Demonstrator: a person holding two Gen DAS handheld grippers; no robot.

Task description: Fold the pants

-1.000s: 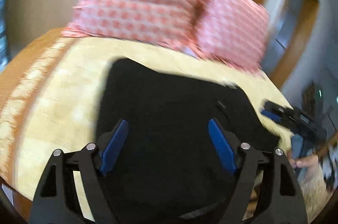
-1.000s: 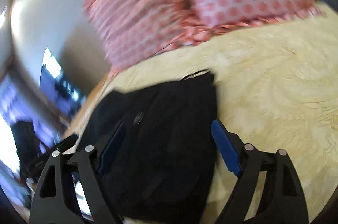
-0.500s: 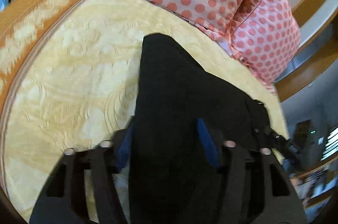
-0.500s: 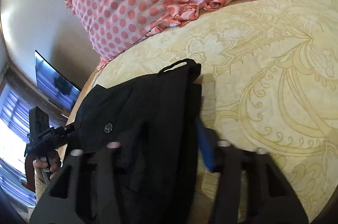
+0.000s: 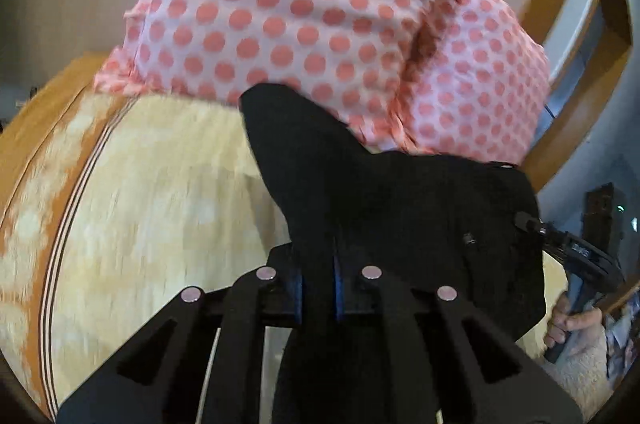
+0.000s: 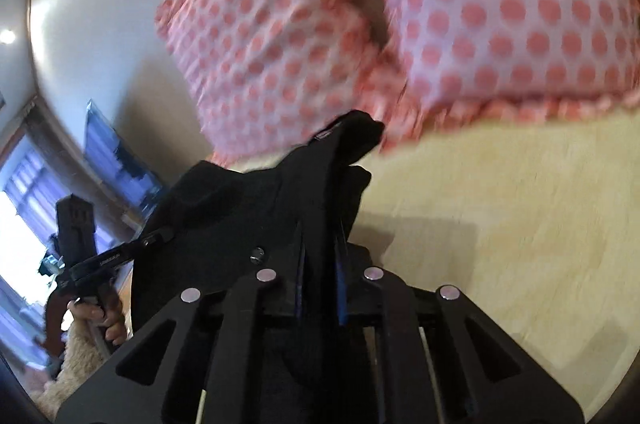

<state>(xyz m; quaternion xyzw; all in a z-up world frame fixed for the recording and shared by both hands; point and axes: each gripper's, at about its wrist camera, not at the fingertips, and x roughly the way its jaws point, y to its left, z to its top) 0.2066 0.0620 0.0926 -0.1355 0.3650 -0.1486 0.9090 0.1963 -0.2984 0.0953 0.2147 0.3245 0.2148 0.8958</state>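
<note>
Half a second ago both sets of jaws were only narrowing around the cloth; now the left gripper (image 5: 318, 280) and right gripper (image 6: 320, 284) are each clamped on the black pants (image 5: 380, 208), lifted at frame centre off the yellow bedspread (image 5: 160, 192) toward the polka-dot pillows (image 5: 320, 4). I'd say a fold is beginning. No containers anywhere in view.

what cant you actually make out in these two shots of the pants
- Left wrist view: lower part of the pants hidden behind the left gripper.
- Right wrist view: pillows blurred; the right gripper covers the gripped edge.
- Neither view shows the fold lines or the garment's full outline.
</note>
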